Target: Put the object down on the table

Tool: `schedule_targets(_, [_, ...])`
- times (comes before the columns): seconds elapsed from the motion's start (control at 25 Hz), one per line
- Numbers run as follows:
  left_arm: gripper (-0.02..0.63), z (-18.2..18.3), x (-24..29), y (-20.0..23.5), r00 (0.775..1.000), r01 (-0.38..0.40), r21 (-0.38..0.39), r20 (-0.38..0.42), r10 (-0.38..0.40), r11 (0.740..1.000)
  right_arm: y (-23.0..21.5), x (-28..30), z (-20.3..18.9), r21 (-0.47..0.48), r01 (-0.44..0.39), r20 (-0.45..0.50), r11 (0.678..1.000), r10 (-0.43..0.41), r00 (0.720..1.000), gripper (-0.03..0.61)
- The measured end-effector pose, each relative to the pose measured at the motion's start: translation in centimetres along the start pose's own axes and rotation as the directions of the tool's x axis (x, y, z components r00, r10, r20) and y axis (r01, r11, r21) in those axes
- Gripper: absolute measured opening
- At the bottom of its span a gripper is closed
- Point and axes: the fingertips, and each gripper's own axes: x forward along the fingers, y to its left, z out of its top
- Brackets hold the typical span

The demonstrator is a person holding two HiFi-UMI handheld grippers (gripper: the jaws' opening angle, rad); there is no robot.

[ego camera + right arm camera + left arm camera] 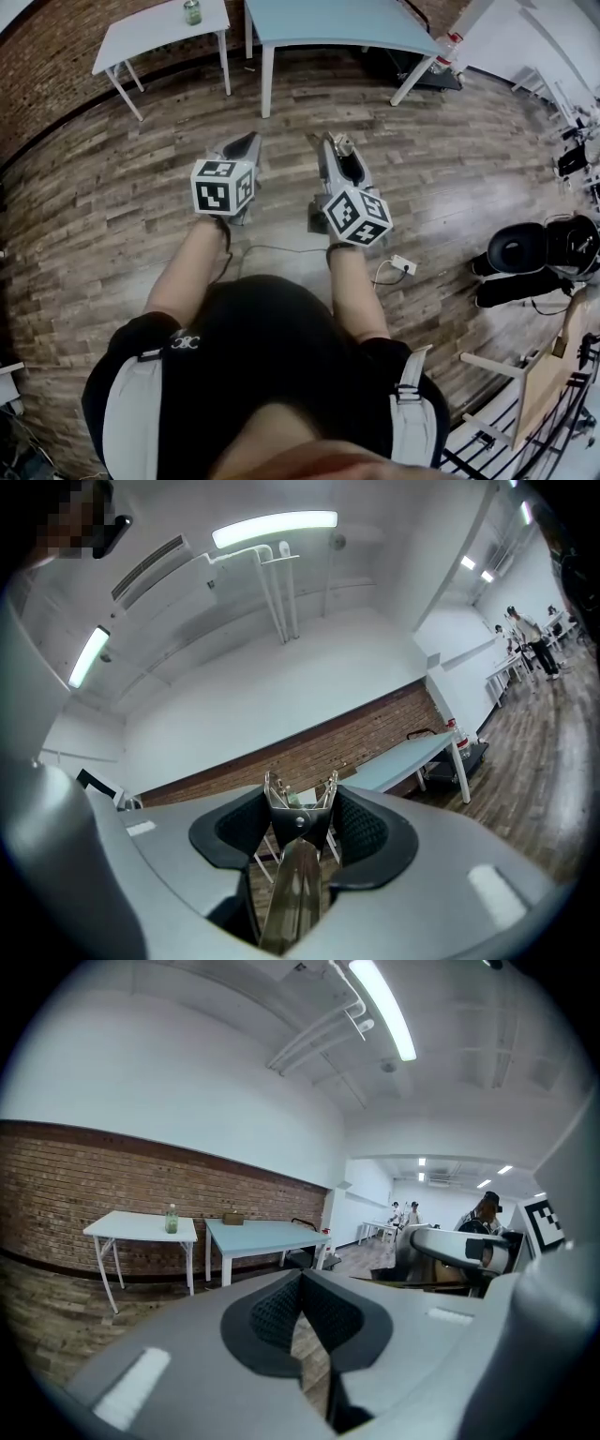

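The utensil (298,850) is glossy metal, the jaws matt plastic, the floor (112,206) wood planks.

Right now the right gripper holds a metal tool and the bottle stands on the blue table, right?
No. The bottle stands on the white table, as the head view shows. The right gripper does hold the metal tool.

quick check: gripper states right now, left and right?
Left gripper: closed, nothing between its jaws.
Right gripper: closed on a metal tool, its forked end sticking out past the jaws.
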Motion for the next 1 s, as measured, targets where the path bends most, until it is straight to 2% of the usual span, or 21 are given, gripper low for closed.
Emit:
schedule_targets(0.32, [0.0,-1.2,1.0,-2.9,1.0,-0.012,0.0,-0.008,0.012,1.0,-1.6,-1.3,0.4,-0.038,-0.037,-0.014,0.999,0.036,0.999,0.225])
schedule_targets(0.56, [0.0,-3.0,1.6,-5.5,0.999,0.008,0.023,-0.054,-0.007,1.0,-3.8,-3.2,0.7,-0.019,-0.017,-0.007,1.0,0.017,1.0,0.225])
schedule_targets(1.0, [0.0,-2.4,4.1,-7.1,0.998,0.025,0.051,-0.057,-0.022,0.998,-6.1,-3.4,1.7,-0.021,-0.011,0.005,1.0,0.011,1.0,0.225])
